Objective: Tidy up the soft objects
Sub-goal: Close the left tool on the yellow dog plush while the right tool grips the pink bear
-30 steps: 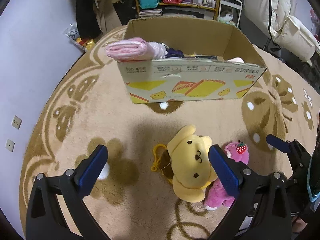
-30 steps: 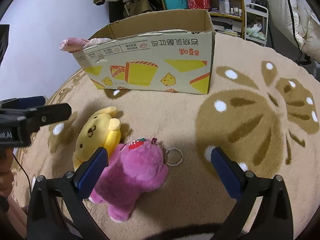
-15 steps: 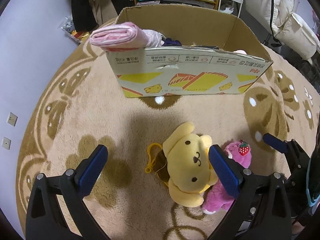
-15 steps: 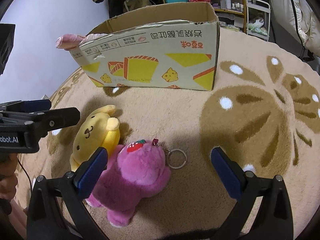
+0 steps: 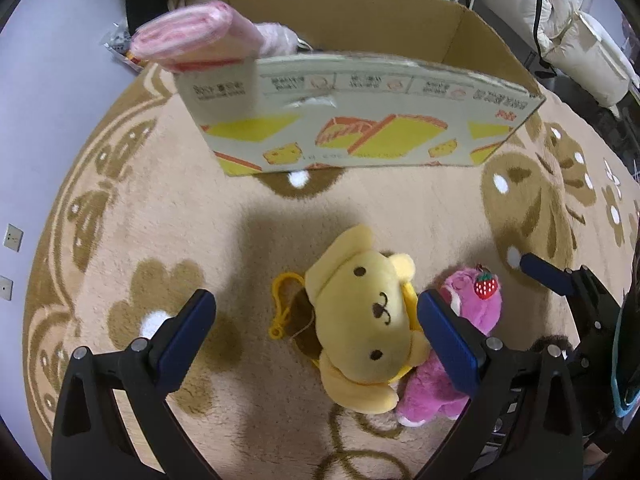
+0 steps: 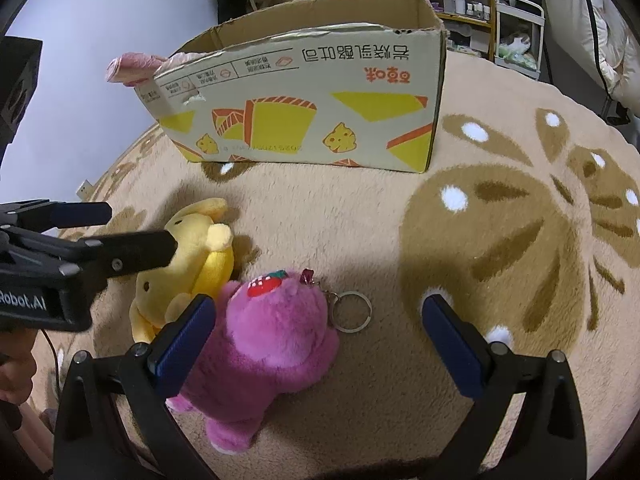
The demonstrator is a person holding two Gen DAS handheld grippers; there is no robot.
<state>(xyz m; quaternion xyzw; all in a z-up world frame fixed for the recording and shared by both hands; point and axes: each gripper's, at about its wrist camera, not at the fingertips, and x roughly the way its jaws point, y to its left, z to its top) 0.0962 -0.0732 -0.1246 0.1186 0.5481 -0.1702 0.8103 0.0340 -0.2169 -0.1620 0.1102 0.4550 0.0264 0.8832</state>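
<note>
Pink cloth (image 5: 192,40) already in box (image 5: 360,128); yellow plush (image 5: 360,320), pink plush (image 6: 264,340) left on rug before box. Left gripper (image 5: 312,336), right gripper (image 6: 316,336) both wide apart, empty.

Black grippers (image 5: 314,322), blue finger pads (image 5: 182,340)

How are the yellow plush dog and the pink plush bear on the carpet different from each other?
The yellow plush dog has smooth fabric; the pink plush bear has fluffy fur. The dog carries a yellow cord loop, the bear a metal key ring and a strawberry on its head. Both lie side by side, touching, before the cardboard box.
</note>
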